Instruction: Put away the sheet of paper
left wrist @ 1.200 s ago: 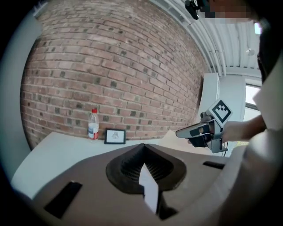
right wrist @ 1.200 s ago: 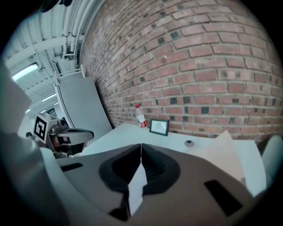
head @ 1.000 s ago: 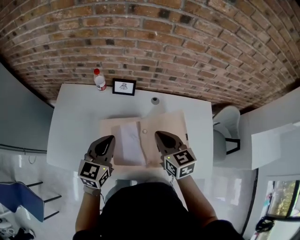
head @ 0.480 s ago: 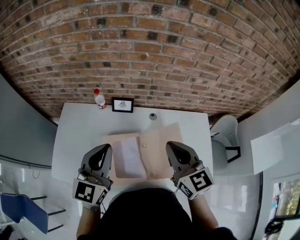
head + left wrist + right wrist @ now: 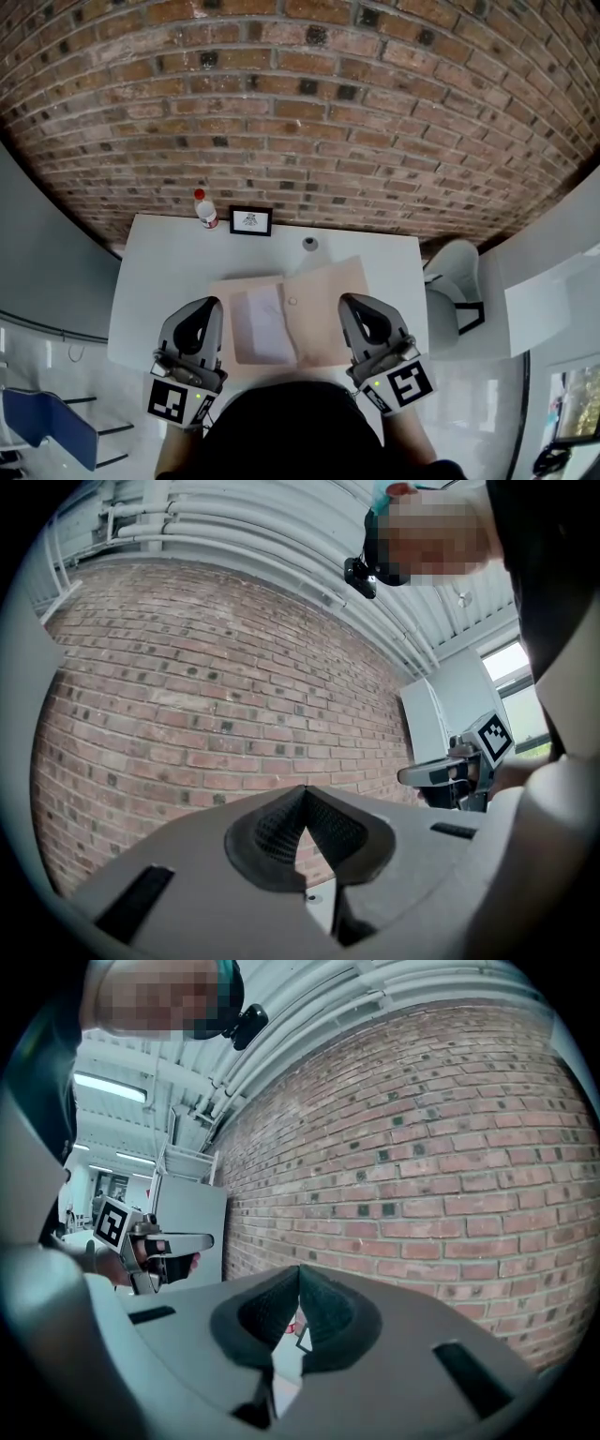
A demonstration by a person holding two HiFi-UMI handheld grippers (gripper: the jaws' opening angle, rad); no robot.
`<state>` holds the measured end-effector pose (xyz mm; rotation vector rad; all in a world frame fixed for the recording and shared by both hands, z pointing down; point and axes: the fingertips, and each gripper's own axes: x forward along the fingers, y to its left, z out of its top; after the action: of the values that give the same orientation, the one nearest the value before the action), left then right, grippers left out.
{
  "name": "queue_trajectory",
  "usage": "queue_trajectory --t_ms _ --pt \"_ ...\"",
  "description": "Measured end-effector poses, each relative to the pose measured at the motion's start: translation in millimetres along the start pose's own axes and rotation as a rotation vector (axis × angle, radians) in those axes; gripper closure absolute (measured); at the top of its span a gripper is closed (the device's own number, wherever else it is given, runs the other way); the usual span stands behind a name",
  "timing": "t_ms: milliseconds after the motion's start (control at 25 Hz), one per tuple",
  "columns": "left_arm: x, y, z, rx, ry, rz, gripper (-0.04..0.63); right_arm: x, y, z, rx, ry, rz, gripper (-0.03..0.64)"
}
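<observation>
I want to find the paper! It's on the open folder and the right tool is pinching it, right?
No pinching: the right tool is shut and empty, as the right gripper view shows. The sheet of paper does lie on the open folder.

The person wears a black top (image 5: 291, 427). The left gripper (image 5: 215, 303) and the right gripper (image 5: 345, 300) are smooth grey tapered shells with narrow dark slots on the upper face and black, finely ribbed pads (image 5: 277, 827) at the tips. Each carries a white cube with black square markers (image 5: 401, 384) at its rear, with a small green light beside it
</observation>
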<state>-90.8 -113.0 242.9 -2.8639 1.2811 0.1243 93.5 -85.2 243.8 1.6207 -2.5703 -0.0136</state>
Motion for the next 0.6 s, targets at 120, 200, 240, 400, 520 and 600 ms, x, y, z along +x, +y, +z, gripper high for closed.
queue_trajectory --t_ms 120,200,240,400,520,600 --pt "2 -1 0 -0.002 0.008 -0.016 0.594 3 1 1 -0.001 -0.028 0.006 0.607" --pt "3 -5 -2 0.030 0.025 -0.030 0.594 3 1 -4 0.001 -0.012 0.006 0.607" --pt "3 -7 -3 0.054 0.034 -0.033 0.594 4 2 -7 0.005 -0.002 0.007 0.607" --pt "3 -13 -6 0.097 0.052 -0.035 0.594 6 4 -11 0.012 0.008 0.010 0.607" --pt "0 -14 -6 0.105 0.040 -0.035 0.594 6 10 -15 0.017 0.026 0.019 0.607" --pt "-3 -13 -6 0.090 0.031 -0.027 0.594 5 12 -17 0.026 0.030 0.019 0.607"
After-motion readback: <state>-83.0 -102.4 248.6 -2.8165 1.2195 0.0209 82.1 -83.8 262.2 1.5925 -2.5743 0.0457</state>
